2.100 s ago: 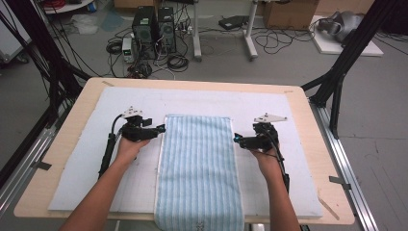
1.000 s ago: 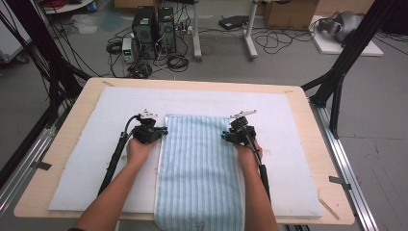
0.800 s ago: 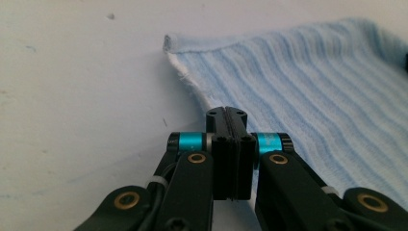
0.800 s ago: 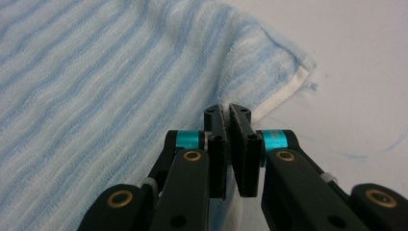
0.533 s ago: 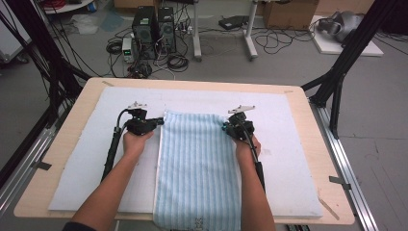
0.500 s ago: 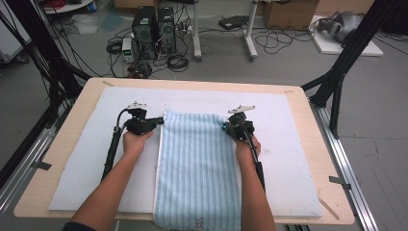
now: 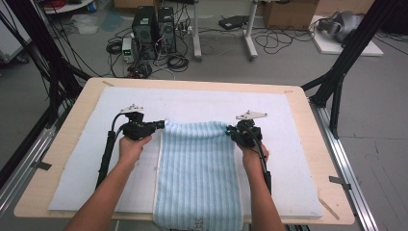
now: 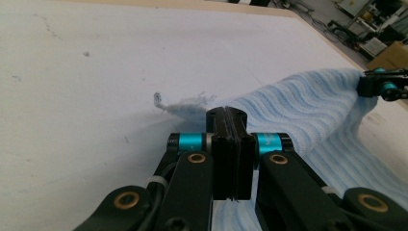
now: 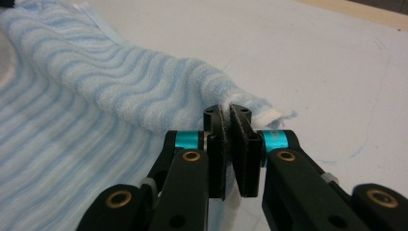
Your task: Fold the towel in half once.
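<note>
1. Towel, pale blue and striped, lies on the white mat with its long axis running from the person toward the far edge, near end hanging over the table front.
2. Its far corners are raised, probably to fold that end back.
3. Left gripper is clamped on one corner.
4. Right gripper pinches the other.

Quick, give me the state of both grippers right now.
Left gripper: shut on the far left corner of the striped towel.
Right gripper: shut on the towel's far right corner.
</note>
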